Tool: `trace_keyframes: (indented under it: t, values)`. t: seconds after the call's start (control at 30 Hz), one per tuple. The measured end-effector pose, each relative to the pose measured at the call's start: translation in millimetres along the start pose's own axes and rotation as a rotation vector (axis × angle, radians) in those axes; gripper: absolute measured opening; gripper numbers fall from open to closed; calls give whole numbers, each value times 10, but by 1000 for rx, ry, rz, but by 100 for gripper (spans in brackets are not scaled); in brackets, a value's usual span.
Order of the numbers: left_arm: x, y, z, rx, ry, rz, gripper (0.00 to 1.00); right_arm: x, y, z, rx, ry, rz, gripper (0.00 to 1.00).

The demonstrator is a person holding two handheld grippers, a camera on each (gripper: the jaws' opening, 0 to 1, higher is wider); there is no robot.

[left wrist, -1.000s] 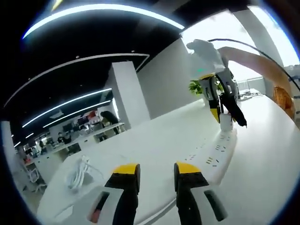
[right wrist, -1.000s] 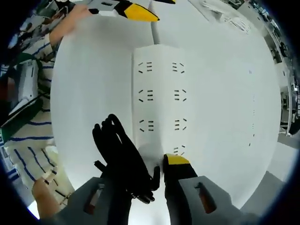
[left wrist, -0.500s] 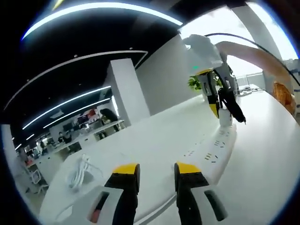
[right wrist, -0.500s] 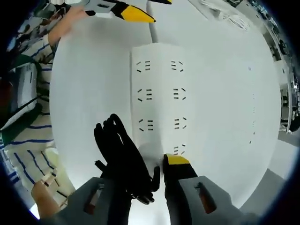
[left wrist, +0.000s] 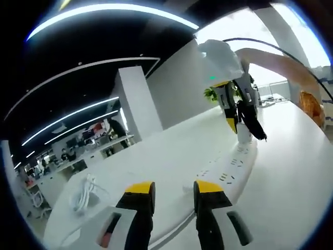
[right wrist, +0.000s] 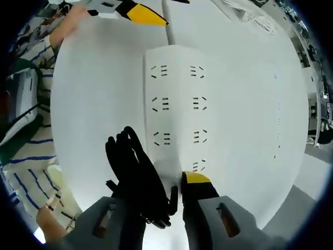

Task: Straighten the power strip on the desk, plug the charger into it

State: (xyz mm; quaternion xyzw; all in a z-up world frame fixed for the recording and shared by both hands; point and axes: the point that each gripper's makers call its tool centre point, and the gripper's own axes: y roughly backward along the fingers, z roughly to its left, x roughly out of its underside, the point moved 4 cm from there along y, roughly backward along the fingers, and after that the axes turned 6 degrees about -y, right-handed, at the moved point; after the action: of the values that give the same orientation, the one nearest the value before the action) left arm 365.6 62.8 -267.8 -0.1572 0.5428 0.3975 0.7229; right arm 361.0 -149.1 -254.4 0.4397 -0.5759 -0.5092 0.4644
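Two grippers are over the white desk. The right gripper points down at the near end of the power strip, its jaws closed on the white charger, which sits on the strip's last socket pair; can't tell if the prongs are fully in. A bundle of black cable hangs off the charger on the left side of the jaws, draped over the desk just beside the strip. The strip lies flat w/ two rows of sockets running away from that gripper, its white cord leaving the far end.

In the left gripper view the left gripper hovers low over the desk near the strip's cord end, jaws apart w/ nothing between them. The power strip runs off to the right, and at its far end the right gripper stands nearly upright on the charger. A coil of white cable lies on the desk at left, well apart from the strip.

In the right gripper view the left gripper shows at the top edge, and a person's striped sleeve runs along the desk's left edge.
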Motion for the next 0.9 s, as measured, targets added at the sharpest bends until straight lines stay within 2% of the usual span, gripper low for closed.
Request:
trace_keyframes:
  t: [0.23, 0.47, 0.77, 0.9]
  values:
    - [18, -22, -43, 18, -15, 15, 29, 26, 1, -6, 10, -1, -38, 23]
    - [-6, -22, -18, 16, -8, 9, 29, -6, -13, 8, 33, 13, 28, 23]
    - [93, -38, 160, -24, 0, 42, 29, 19, -13, 19, 26, 5, -36, 23]
    - [96, -54, 192, -32, 19, 46, 29, 16, -27, 36, 25, 4, -32, 23]
